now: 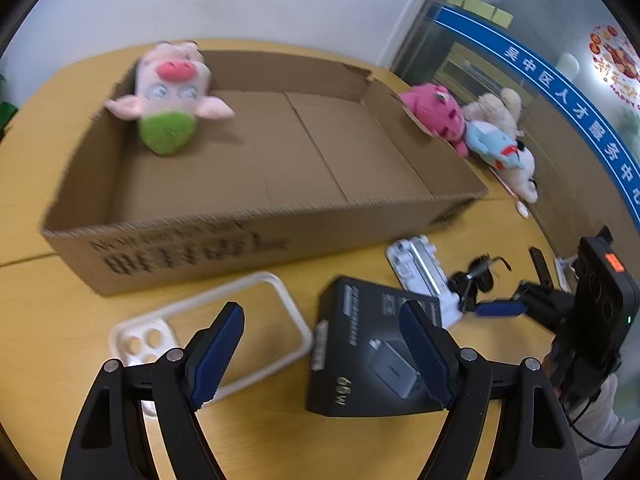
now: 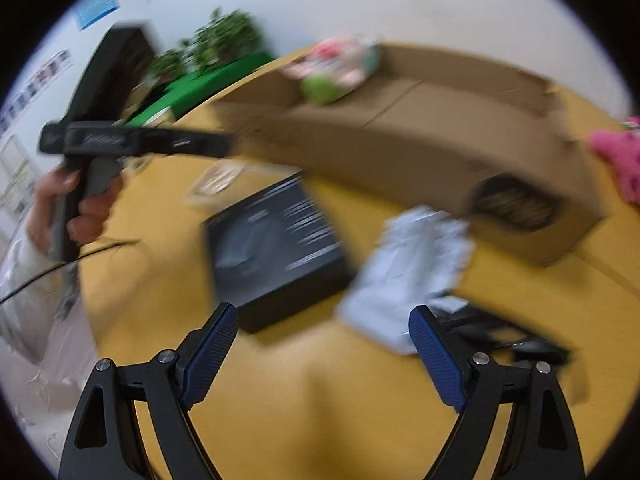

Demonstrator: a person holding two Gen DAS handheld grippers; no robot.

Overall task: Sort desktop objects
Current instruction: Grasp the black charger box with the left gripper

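Observation:
A pink pig plush point(image 1: 170, 94) with a green bib lies in the far left corner of an open cardboard box point(image 1: 256, 216). My left gripper point(image 1: 320, 316) is open and empty above a clear phone case point(image 1: 212, 328) and a black charger box point(image 1: 368, 344). A white packet point(image 1: 420, 272) and black sunglasses point(image 1: 476, 276) lie right of them. My right gripper point(image 2: 320, 320) is open and empty above the table, near the black charger box point(image 2: 276, 248) and the white packet point(image 2: 408, 268). The right wrist view is blurred.
Several plush toys, among them a pink one point(image 1: 436, 112) and a blue and white one point(image 1: 500, 152), lie right of the box by a glass wall. The yellow round table point(image 1: 40, 320) carries everything. Green plants point(image 2: 216, 44) stand beyond its far edge.

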